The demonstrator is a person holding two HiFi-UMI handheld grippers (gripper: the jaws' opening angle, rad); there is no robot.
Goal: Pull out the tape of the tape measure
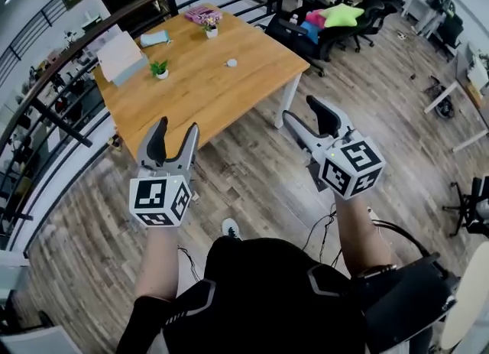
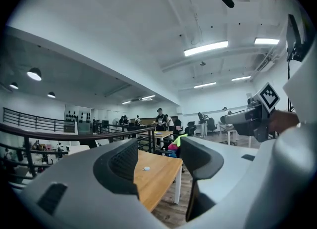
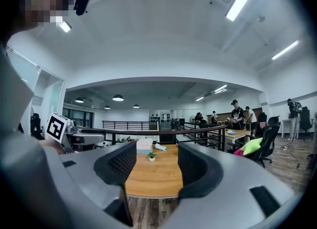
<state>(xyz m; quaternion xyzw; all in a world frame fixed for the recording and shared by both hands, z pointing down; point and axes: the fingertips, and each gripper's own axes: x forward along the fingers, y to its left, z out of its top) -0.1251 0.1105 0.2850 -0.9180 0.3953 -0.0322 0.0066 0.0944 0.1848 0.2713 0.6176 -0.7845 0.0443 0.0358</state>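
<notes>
Two pairs of tongs, neither on anything: left tongs [image 1: 176, 128] spread wide and empty, right tongs [image 1: 299, 109] likewise parted with only air between, both held over the plank floor [image 1: 244, 180] and short of the desk [image 1: 191, 100]. Approach stage by the look of it, no pull yet begun. Likely the tape measure [image 1: 231, 63]: a small pale round disc lying flat on bare wood toward the right side of the desk, apart from everything else, too small to confirm. Next move, probably: close in on the desk, pin the round case with one pair, pinch the tape's end with the other, then draw the two steadily apart. Smooth rounded case, perhaps hard plastic, apt to skid on the desk top; thin tape end, little to bite on. Dark ribbed pads [image 2: 124, 161] set in grey moulded tongs. Warm honey-coloured wood on white legs; two small potted plants [image 1: 160, 69] and a pale flat box [image 1: 122, 56] toward the far left edge.
</notes>
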